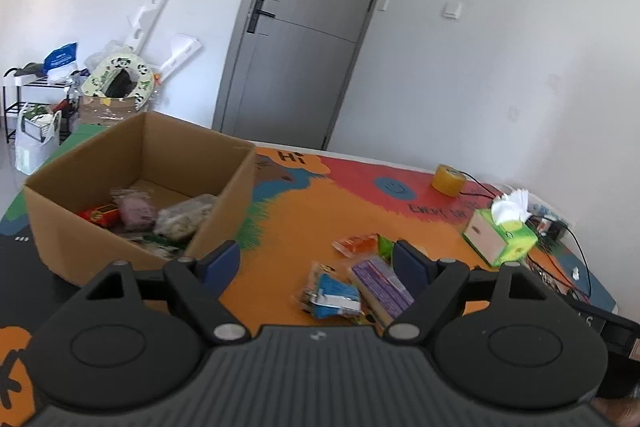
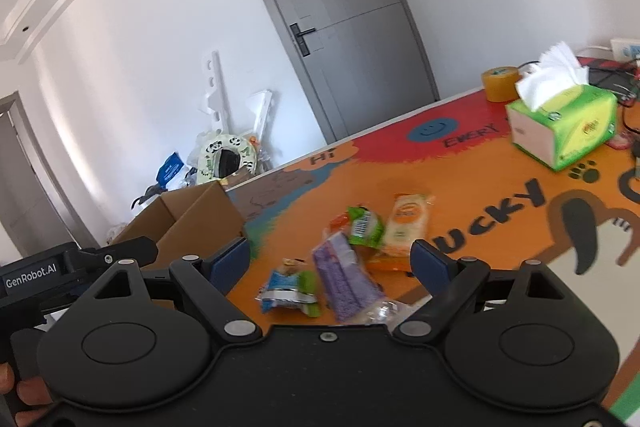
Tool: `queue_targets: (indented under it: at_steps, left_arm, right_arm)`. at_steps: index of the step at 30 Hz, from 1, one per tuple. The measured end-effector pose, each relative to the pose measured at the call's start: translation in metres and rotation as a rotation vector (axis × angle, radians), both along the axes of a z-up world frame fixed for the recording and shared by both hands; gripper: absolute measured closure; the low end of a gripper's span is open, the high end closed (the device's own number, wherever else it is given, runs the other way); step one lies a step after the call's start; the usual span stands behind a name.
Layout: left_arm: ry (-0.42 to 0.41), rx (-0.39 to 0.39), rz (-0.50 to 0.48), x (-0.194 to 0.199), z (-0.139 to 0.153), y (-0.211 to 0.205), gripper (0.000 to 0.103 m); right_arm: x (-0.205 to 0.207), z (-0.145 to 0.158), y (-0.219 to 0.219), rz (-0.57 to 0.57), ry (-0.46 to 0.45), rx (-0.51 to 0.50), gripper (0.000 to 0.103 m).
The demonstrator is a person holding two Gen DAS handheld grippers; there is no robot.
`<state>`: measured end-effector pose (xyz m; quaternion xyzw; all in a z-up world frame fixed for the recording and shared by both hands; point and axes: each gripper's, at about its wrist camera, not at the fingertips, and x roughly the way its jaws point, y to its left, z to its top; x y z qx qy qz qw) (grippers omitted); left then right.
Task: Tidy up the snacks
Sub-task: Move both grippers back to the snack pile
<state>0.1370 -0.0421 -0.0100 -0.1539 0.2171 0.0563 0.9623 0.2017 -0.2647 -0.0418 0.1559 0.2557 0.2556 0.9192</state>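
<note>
Cardboard, plain brown and open at the top: the box (image 1: 140, 187) sits at the left end of the bench (image 1: 320, 211), whose top is a bright printed mat of orange, red and blue. Inside the box lie a red packet (image 1: 100, 216), a pinkish packet (image 1: 136, 213) and a clear bag of pale pieces (image 1: 184, 215). Out on the orange part of the mat, to the right of the box and well apart from it, a loose cluster of snacks lies flat: a blue packet (image 2: 286, 291), a purple packet (image 2: 348, 277), a green packet (image 2: 364, 227) and a pale orange-labelled packet (image 2: 408, 225), with an orange wrapper (image 1: 356, 243) partly under the green one. The packets touch or overlap one another.

Both tools hover above the bench with nothing between their fingers. The left hand-held gripper (image 1: 316, 259) has its jaws spread wide, with the snack cluster seen between them. The right hand-held gripper (image 2: 332, 259) is likewise spread wide over the same cluster.

Farther back on the bench stand a green tissue box (image 2: 568, 127) and a roll of tan tape (image 2: 500, 83), near some dark cables (image 1: 560, 239)
</note>
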Motion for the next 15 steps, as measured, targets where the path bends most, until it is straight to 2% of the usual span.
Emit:
queue_targets:
  at_steps: [8, 15]
  left_arm:
    - [0.029, 0.033, -0.030, 0.014, -0.012, -0.018, 0.021]
    - [0.045, 0.033, -0.070, 0.029, -0.029, -0.031, 0.031]
  right_arm:
    - [0.003, -0.007, -0.015, -0.013, -0.004, 0.014, 0.016]
    - [0.012, -0.018, -0.013, 0.003, 0.013, -0.001, 0.022]
